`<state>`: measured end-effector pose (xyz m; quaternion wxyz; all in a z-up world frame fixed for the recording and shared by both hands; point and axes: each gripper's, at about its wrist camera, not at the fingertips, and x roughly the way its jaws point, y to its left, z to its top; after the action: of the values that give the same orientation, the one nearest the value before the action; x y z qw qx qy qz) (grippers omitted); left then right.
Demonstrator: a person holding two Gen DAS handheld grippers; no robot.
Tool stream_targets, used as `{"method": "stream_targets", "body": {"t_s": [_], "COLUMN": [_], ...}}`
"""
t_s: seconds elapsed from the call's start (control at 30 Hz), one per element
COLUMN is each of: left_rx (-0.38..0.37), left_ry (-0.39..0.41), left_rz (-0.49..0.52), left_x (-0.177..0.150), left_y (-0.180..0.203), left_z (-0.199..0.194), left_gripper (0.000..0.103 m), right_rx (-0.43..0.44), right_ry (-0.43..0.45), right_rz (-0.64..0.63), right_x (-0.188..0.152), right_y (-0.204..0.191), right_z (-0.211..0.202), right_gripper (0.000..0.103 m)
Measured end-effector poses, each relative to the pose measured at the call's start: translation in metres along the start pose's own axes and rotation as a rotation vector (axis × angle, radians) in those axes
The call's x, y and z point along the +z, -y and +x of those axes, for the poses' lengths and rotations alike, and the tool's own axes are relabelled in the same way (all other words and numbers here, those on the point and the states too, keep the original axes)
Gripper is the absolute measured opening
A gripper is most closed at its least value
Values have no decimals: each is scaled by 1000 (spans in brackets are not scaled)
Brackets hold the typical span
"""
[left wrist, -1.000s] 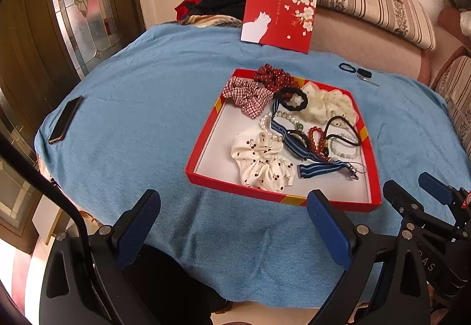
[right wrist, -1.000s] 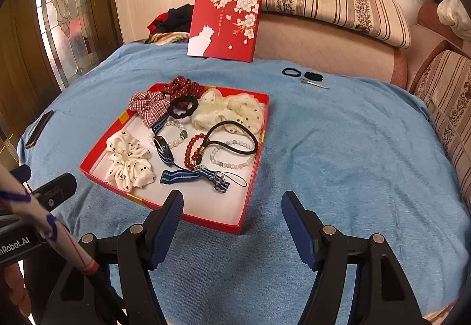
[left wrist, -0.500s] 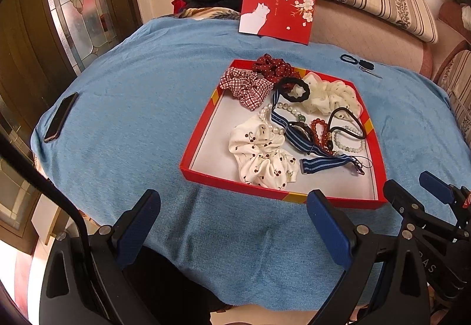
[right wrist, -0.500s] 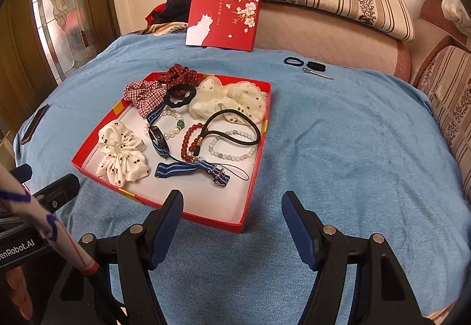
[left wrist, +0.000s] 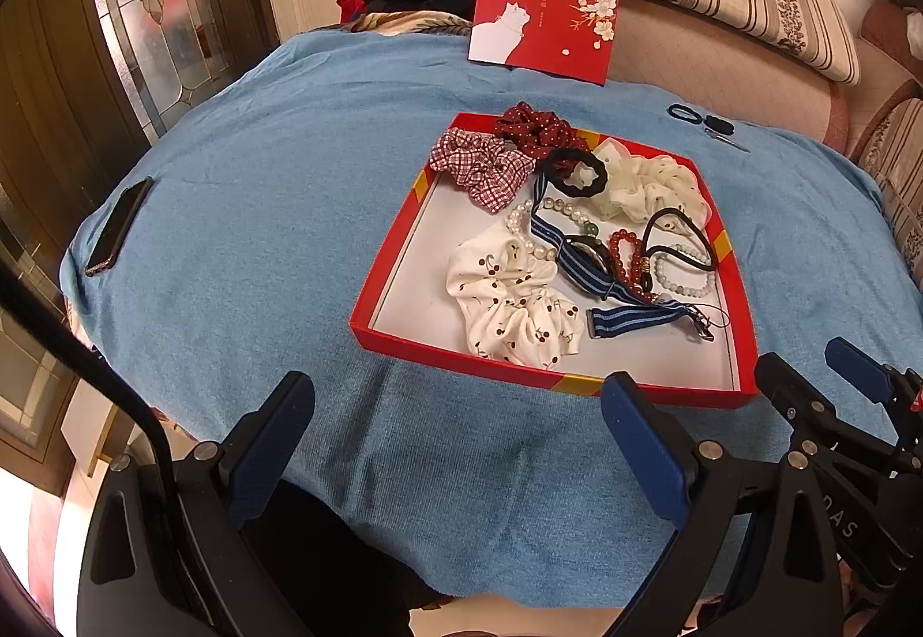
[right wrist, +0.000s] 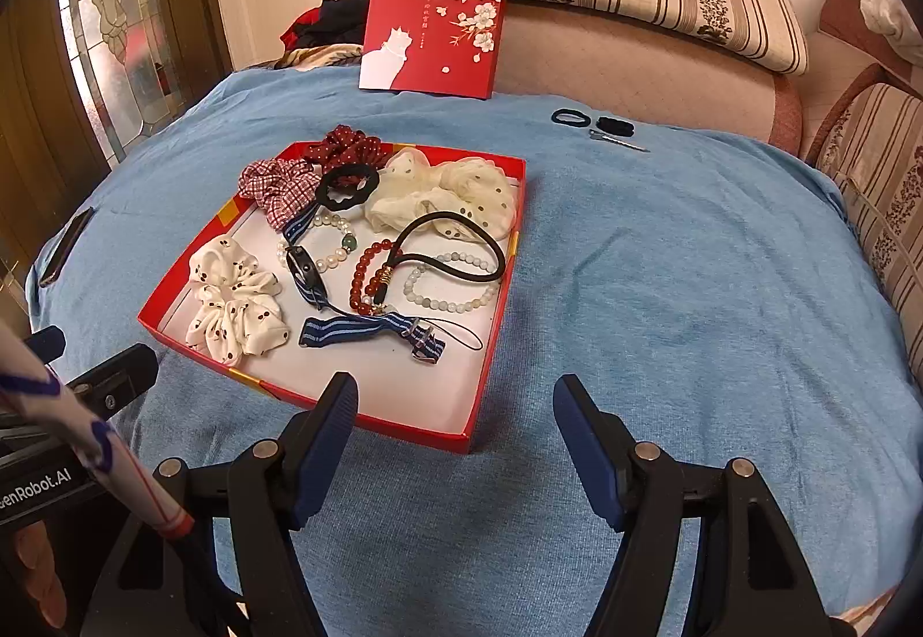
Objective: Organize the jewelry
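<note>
A red tray [left wrist: 392,256] [right wrist: 496,325] lies on the blue cloth and holds scrunchies, bead bracelets, a black cord loop and a striped watch strap. A cherry-print scrunchie [left wrist: 510,299] [right wrist: 233,299] lies at its near left. The striped strap [left wrist: 637,319] [right wrist: 369,328] lies near the front. My left gripper [left wrist: 456,441] is open and empty, just short of the tray's near edge. My right gripper [right wrist: 456,435] is open and empty, over the tray's near right corner.
A red lid with a white cat [left wrist: 545,11] [right wrist: 432,31] leans on the sofa at the back. A black hair tie and a clip [left wrist: 701,120] [right wrist: 600,126] lie at the far right. A phone [left wrist: 118,227] [right wrist: 63,247] lies at the left edge.
Both grippers have moved forward toward the tray, which now looks larger and nearer. Both stay open and empty.
</note>
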<state>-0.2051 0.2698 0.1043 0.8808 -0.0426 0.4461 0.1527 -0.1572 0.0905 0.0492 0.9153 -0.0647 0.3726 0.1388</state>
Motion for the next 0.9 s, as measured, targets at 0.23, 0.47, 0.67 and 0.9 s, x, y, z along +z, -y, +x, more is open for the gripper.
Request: {"method": "stream_targets", "body": {"t_s": [0.23, 0.47, 0.67, 0.9], "left_rx": [-3, -2, 6, 2], "left_ry": [2, 3, 7, 6], "left_rz": [-4, -10, -24, -23], "left_x": [-1, -1, -3, -2], "left_y": [-1, -1, 0, -1], "left_z": [-1, -1, -5, -6], "left_gripper": [99, 99, 99, 99], "right_rx": [-3, -4, -3, -2], "right_ry": [2, 4, 7, 9], "right_rz": [-4, -5, -6, -14], "right_x": [-1, -2, -3, -4], "right_y": [-2, -4, -6, -8], "right_z": [-2, -3, -5, -8], "right_gripper": [75, 75, 75, 76]}}
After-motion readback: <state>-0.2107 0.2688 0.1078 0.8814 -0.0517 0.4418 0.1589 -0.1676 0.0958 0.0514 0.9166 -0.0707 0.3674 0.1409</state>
